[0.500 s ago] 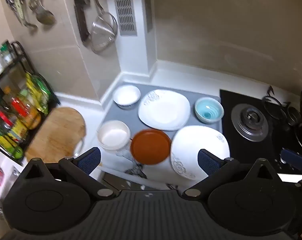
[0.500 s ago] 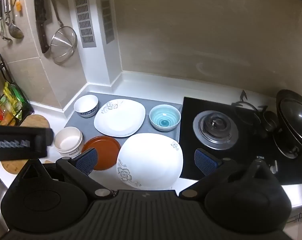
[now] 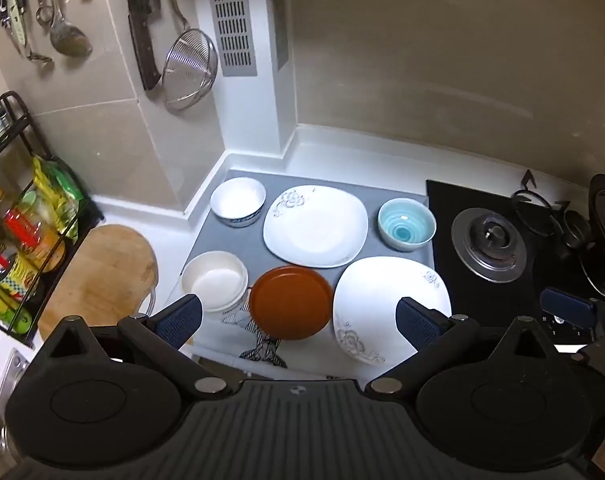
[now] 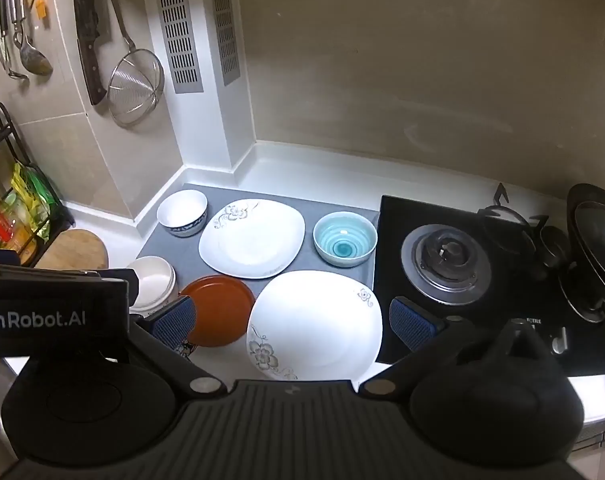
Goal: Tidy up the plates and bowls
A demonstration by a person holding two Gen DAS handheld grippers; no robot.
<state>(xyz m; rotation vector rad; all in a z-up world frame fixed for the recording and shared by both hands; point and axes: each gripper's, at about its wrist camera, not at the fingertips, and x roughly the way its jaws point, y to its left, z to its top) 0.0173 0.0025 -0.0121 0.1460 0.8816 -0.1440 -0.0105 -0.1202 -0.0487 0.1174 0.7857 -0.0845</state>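
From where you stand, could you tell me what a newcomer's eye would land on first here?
Probably the brown plate at the grey mat's front edge, the one warm colour among white dishes, flanked by a floral white plate. Next, the turquoise bowl beside the gas burner.

Six dishes are counted in all: two white square floral plates [image 3: 315, 225] [image 3: 390, 309], one round brown plate [image 3: 290, 302], two white bowls [image 3: 238, 202] [image 3: 214, 281], and one light-blue ringed bowl [image 3: 407, 229].
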